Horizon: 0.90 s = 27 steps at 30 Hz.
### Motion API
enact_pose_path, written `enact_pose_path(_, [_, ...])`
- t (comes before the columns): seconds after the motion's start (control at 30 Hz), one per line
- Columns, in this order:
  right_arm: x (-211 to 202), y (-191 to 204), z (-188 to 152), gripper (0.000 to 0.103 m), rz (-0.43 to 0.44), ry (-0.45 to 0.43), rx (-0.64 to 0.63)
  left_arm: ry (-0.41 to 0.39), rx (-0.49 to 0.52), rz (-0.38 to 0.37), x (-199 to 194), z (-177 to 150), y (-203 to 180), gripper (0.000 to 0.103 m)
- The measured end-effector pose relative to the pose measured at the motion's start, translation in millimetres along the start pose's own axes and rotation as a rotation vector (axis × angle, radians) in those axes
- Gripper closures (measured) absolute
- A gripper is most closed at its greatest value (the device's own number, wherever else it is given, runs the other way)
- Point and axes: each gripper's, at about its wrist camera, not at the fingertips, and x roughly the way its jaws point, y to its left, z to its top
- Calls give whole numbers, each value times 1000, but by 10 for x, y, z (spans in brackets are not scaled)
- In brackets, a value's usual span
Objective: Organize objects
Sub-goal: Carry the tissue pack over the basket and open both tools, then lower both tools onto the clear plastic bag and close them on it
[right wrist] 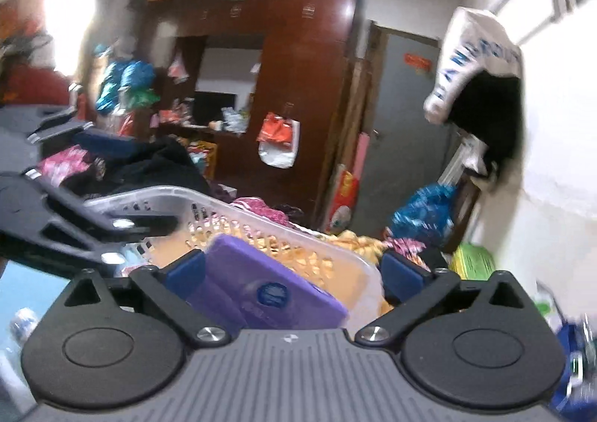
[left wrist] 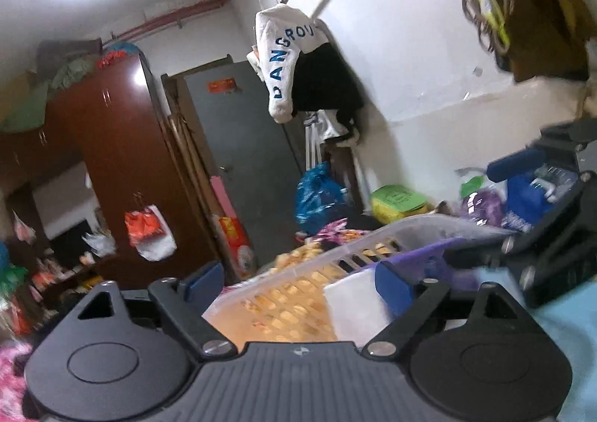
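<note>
A clear slatted plastic basket (left wrist: 298, 272) lies just ahead of my left gripper (left wrist: 298, 282). Its blue pads (left wrist: 205, 278) stand wide apart, with the basket's near wall and a white item (left wrist: 354, 310) between them, and they do not press on either. In the right wrist view the same basket (right wrist: 231, 213) holds a purple box (right wrist: 261, 287) with a round blue label. My right gripper (right wrist: 293, 271) is open around that box, its right pad well away from it. Each gripper shows in the other's view: the right gripper's black frame (left wrist: 552, 220) and the left gripper's black linkage (right wrist: 56, 220).
The basket rests on a bed with a light blue sheet (left wrist: 567, 332) among piles of clothes (right wrist: 149, 161). Beyond are a brown wardrobe (left wrist: 123, 146), a grey door (left wrist: 238, 146), blue bags (left wrist: 321, 194), a green box (left wrist: 399, 202) and a white garment (left wrist: 287, 49) hanging by the wall.
</note>
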Motion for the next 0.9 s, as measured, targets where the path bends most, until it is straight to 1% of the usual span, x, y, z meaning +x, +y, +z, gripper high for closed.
enact_pose_path(0.07, [-256,-109,-67,0,49,-23,101,1,-66,-19,-226,-33,103,12])
enact_pose_path(0.1, [-350,-153,-114,0,64,-14,140,-6,-90,-37,-352,-72,163,12])
enact_pose_path(0.13, [-430,-186,-177,0,74,5,173,-11,-108,-52,-493,-123,199,12])
enact_pose_path(0.2, [-562,-233,-367,0,81,49,214,-10,-162,-49,-754,-269,290,11])
enact_pose_path(0.23, [-602,-236,-470,0,87,72,228,-7,-186,-48,-866,-361,324,8])
enact_pose_path(0.3, [-634,-222,-672,0,93,107,244,22,-222,-45,-1013,-560,360,7])
enact_pose_path(0.33, [-634,-218,-760,0,93,121,253,34,-224,-49,-1088,-673,359,7])
enact_pose_path(0.37, [-631,-194,-866,0,95,147,261,46,-225,-52,-1103,-756,356,7])
enact_pose_path(0.53, [-481,-184,-1034,0,128,230,297,103,-235,-62,-1265,-1162,364,7])
enact_pose_path(0.6, [-436,-144,-1037,0,135,247,301,136,-268,-50,-1292,-1297,412,7])
enact_pose_path(0.67, [-460,-65,-1087,0,146,258,299,185,-307,-67,-1299,-1437,468,7])
enact_pose_path(0.73, [-463,8,-1131,0,143,275,291,216,-337,-85,-1272,-1521,502,7])
enact_pose_path(0.83, [-401,117,-1159,2,167,309,271,268,-361,-101,-1220,-1604,524,7])
enact_pose_path(0.9, [-369,163,-1170,7,184,321,271,291,-375,-117,-1198,-1648,527,7])
